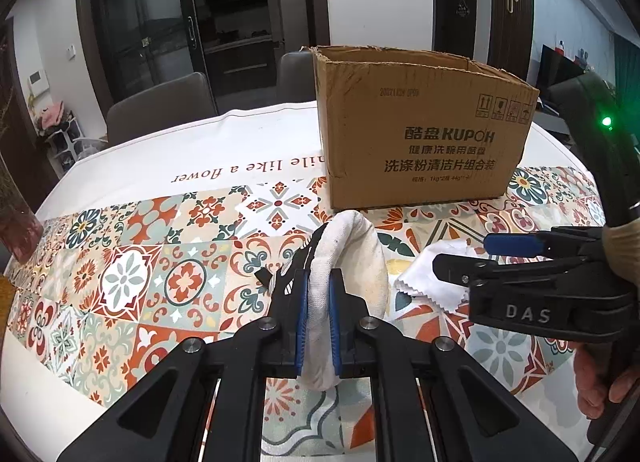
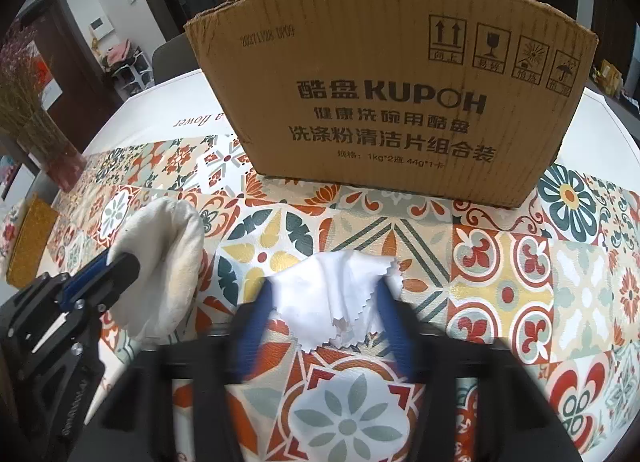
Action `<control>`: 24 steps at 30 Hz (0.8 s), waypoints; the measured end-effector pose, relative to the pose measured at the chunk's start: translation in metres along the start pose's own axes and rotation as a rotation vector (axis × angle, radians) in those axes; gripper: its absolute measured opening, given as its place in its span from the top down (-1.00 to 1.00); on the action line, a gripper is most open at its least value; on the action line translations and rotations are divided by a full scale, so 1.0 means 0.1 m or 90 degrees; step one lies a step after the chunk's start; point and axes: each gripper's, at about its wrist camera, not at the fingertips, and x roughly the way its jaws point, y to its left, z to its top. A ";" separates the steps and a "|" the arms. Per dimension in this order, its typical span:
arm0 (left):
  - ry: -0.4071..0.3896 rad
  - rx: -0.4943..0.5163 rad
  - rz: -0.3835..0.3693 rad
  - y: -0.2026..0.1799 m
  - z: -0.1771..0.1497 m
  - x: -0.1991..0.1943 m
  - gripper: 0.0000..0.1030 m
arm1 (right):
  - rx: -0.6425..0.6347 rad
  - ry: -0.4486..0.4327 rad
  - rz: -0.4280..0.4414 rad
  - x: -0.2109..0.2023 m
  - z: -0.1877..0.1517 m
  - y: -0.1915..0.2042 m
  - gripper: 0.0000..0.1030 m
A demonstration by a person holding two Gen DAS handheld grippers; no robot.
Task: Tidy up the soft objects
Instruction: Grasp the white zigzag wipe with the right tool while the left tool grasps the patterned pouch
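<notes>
My left gripper (image 1: 318, 294) is shut on a cream work glove (image 1: 356, 258) and holds it just above the tablecloth; it also shows in the right wrist view (image 2: 160, 262). My right gripper (image 2: 326, 294) is open, its blue pads on either side of a white cloth with zigzag edges (image 2: 336, 298) that lies on the table. In the left wrist view the right gripper (image 1: 464, 258) is over that cloth (image 1: 436, 278). An open cardboard box (image 1: 420, 129) stands behind both, close in front of the right gripper (image 2: 400, 101).
The table has a patterned tile cloth (image 1: 160, 262) with a white band at the far side. A vase of dried flowers (image 2: 44, 137) stands at the left edge. Chairs (image 1: 160, 105) stand behind the table.
</notes>
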 end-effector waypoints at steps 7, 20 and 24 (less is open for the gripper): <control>0.009 -0.008 0.014 0.02 -0.04 0.03 0.78 | -0.025 0.032 -0.008 0.24 0.00 0.02 -0.40; 0.018 -0.028 0.011 0.02 -0.04 0.06 0.78 | -0.057 0.024 -0.073 0.36 -0.03 0.08 0.55; 0.017 -0.036 0.003 0.02 -0.03 0.04 0.78 | -0.037 0.029 -0.046 0.31 -0.03 0.02 0.77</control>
